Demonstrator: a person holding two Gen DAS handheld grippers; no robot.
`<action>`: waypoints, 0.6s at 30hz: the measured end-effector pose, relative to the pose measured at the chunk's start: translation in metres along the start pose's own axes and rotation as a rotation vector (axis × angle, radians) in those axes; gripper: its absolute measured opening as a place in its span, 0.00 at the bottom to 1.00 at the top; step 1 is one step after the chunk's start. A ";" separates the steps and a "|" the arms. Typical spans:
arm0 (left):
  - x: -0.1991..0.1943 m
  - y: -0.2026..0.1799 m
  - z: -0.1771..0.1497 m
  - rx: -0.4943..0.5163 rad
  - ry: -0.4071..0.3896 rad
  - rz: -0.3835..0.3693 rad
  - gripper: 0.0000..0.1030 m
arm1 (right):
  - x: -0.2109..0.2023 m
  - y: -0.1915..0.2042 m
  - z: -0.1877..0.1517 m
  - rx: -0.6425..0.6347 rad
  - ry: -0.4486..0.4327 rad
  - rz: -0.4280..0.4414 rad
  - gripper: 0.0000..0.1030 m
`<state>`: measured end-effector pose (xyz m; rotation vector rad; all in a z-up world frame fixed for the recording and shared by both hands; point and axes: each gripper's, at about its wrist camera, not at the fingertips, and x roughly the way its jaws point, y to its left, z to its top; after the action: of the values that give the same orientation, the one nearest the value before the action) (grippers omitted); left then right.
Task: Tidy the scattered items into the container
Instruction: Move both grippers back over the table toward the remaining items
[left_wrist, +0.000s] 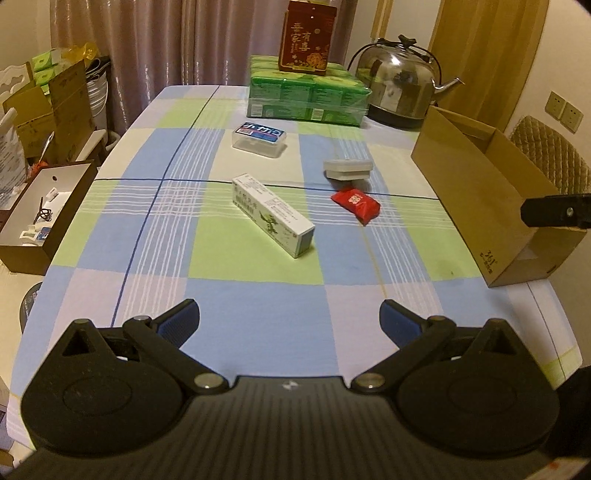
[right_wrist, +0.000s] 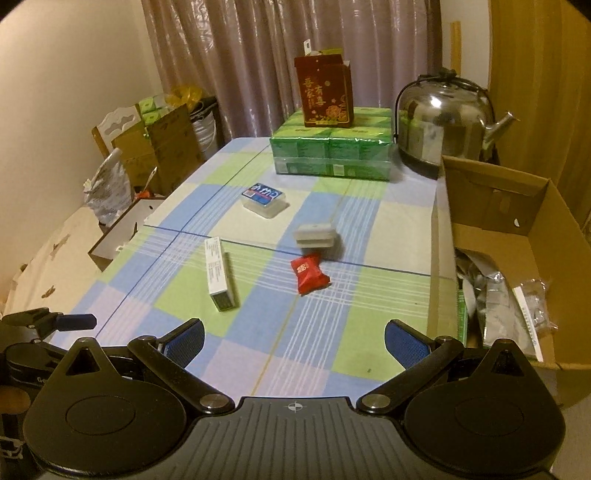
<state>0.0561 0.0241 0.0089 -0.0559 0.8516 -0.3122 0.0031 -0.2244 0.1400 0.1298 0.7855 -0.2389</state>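
Both tongs, left tongs (left_wrist: 290, 321) and right tongs (right_wrist: 294, 341), gape wide and empty. The white carton (left_wrist: 272, 214) lies ahead of the left, long axis slanting away leftward; the red packet (right_wrist: 308, 274) sits nearer the right tongs and the cardboard box (right_wrist: 532, 236).

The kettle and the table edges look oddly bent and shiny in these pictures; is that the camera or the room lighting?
Both: in the left wrist view the fisheye lens bows the table edges and darkens the corners; in the right wrist view the kettle mirrors the room with bright glare, the cardboard box bulges outward, and warm, dim light tints everything yellowish and leaves distant items soft.
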 end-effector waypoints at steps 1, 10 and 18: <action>0.001 0.002 0.001 -0.003 -0.001 0.002 0.99 | 0.002 0.002 0.001 -0.007 -0.001 0.000 0.98; 0.018 0.018 0.018 -0.021 -0.009 0.035 0.99 | 0.034 0.020 0.005 -0.140 0.004 0.010 0.98; 0.047 0.021 0.037 -0.014 -0.002 0.034 0.99 | 0.085 0.015 0.008 -0.171 0.038 0.018 0.98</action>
<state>0.1178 0.0275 -0.0051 -0.0543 0.8516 -0.2741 0.0704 -0.2253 0.0859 -0.0203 0.8382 -0.1516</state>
